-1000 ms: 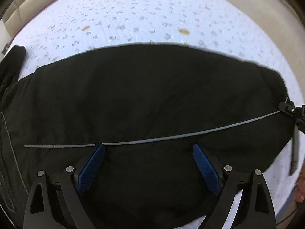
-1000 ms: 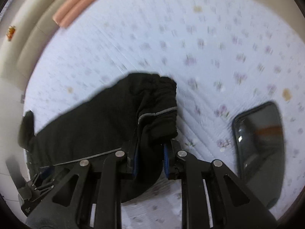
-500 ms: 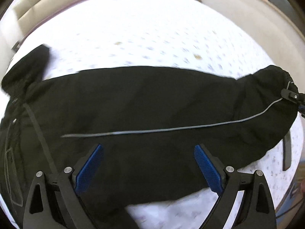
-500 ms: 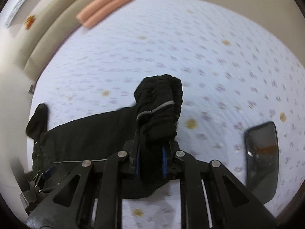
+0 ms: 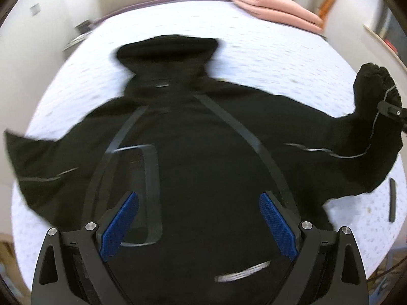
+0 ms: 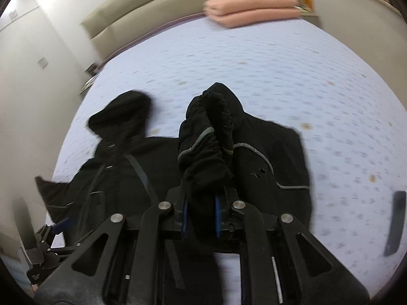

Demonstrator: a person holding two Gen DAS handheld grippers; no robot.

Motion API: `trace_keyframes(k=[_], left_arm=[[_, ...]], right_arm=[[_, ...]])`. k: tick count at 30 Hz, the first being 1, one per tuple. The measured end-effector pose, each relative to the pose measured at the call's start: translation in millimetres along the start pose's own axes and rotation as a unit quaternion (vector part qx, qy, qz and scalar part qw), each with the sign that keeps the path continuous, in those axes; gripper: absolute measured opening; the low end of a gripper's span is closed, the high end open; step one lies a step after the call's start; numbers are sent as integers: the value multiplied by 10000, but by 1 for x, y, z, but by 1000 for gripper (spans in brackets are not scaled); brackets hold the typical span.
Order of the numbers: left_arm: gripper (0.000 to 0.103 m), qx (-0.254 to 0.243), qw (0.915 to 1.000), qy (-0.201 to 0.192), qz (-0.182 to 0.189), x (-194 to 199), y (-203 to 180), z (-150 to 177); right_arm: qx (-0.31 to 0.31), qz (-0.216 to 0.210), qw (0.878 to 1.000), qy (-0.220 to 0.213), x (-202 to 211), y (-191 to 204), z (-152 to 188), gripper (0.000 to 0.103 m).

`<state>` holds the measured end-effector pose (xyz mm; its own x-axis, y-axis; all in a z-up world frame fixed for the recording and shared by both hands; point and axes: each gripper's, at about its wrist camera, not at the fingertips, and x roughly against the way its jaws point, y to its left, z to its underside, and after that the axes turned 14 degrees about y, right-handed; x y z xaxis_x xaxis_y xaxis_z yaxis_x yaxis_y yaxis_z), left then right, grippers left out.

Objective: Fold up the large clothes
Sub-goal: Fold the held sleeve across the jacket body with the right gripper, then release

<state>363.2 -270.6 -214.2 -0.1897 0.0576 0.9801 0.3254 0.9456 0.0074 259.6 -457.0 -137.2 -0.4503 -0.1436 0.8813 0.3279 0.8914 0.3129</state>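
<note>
A large black hooded jacket (image 5: 203, 157) with grey reflective stripes lies spread on a bed, hood (image 5: 168, 53) at the far side. My left gripper (image 5: 198, 226) is open and empty, hovering over the jacket's body. My right gripper (image 6: 201, 216) is shut on the cuff of the jacket's right sleeve (image 6: 206, 150) and holds it lifted above the bed. The lifted cuff also shows at the right edge of the left wrist view (image 5: 374, 94). The left gripper shows at the lower left of the right wrist view (image 6: 51, 233).
The bed has a pale floral sheet (image 6: 254, 58). A folded pink blanket (image 6: 251, 7) lies at the far end by a beige headboard (image 6: 157, 7). A dark phone (image 6: 394, 226) lies on the sheet to the right of the jacket, also in the left wrist view (image 5: 391, 200).
My left gripper has swung from over the right sleeve to over the jacket's body, hood now in view. My right gripper has lifted the cuff higher and carried it inward.
</note>
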Motion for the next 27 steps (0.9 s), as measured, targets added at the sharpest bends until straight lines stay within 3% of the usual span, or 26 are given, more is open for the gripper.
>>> trace_keyframes(k=[7, 12, 20, 22, 27], left_arm=[[96, 937, 9955, 125, -87, 3, 144, 26], [96, 1343, 9907, 111, -161, 4, 216, 43], [96, 1630, 9863, 207, -147, -7, 267, 62], [96, 1658, 9857, 280, -106, -15, 274, 64], [96, 1599, 9862, 414, -128, -30, 276, 67]], right_arm=[[821, -310, 9956, 312, -44, 144, 7, 13], [1230, -478, 9883, 766, -94, 235, 17, 13], [1665, -455, 9724, 1568, -182, 325, 54, 13], [1810, -276, 9680, 1717, -209, 343, 63, 13], [1800, -61, 9586, 2207, -262, 351, 79, 21]])
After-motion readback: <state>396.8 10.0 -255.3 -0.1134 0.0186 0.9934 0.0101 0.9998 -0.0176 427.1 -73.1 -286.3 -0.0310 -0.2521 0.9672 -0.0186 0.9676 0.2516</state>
